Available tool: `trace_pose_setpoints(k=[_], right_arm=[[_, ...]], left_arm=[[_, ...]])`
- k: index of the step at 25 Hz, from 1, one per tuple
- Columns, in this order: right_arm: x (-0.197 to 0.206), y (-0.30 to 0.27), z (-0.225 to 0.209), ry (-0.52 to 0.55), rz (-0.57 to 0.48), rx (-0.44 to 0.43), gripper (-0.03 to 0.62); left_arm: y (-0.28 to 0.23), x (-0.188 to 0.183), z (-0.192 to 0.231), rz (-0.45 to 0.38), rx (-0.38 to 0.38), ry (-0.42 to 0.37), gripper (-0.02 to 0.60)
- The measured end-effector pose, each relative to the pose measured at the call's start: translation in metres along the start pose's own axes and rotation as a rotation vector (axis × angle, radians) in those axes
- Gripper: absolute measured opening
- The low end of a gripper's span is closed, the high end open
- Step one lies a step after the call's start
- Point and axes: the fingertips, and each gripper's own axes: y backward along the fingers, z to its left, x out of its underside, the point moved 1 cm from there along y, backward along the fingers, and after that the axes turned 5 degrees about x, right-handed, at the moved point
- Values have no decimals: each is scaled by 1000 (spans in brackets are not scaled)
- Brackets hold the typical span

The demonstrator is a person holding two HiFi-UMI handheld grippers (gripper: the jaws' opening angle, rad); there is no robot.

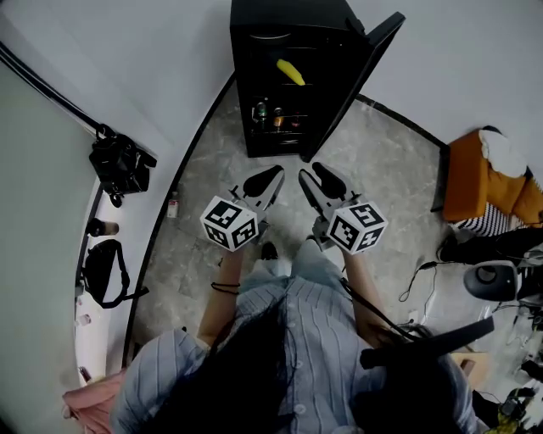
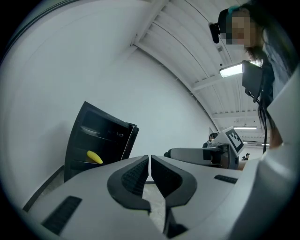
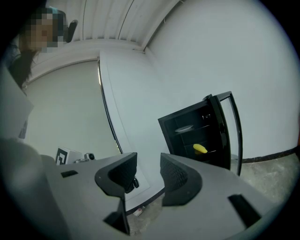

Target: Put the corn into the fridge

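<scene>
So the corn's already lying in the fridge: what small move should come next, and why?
Probably the right gripper should reach for the door and swing it shut. The corn lies on a shelf inside the fridge, the door stands wide open, and neither that gripper nor the left gripper holds anything.

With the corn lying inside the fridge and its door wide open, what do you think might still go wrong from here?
The fridge door stands open, while the left gripper and right gripper are both empty and short of it. It might get left ajar, or a push on its thin edge could slip. The corn lies loose and slanted inside, so a hard slam might roll it.
</scene>
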Motion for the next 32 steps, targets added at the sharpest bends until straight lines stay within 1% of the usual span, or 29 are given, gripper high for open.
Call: trace_pose_setpoints(k=[5,8,14,17,22,26,32], right_arm=[[7,5,1,-25,12,-11,132],[12,11,1,-36,28,-28,121],[16,42,-6,-10,56,-72,115],[15,62,-13,-5,64,-88,114],[16,91,-21,-20,74,-131,101],[26,114,-17,-18,93,-165,84],[36,148,-12,7,114,-222,78]], left_arm=[[-1,-2,-5,5,-22,-5,8],[-2,-5,-4,-4,-59,-6,8],[-3,-5,-18,-36,-133,2,8],[-7,0,-37,-32,-148,8,8],[-15,10,-74,-11,-163,-12,8],[-9,21,-100,1,-188,-13,8],[-4,32,-136,-10,-226,-19,8]])
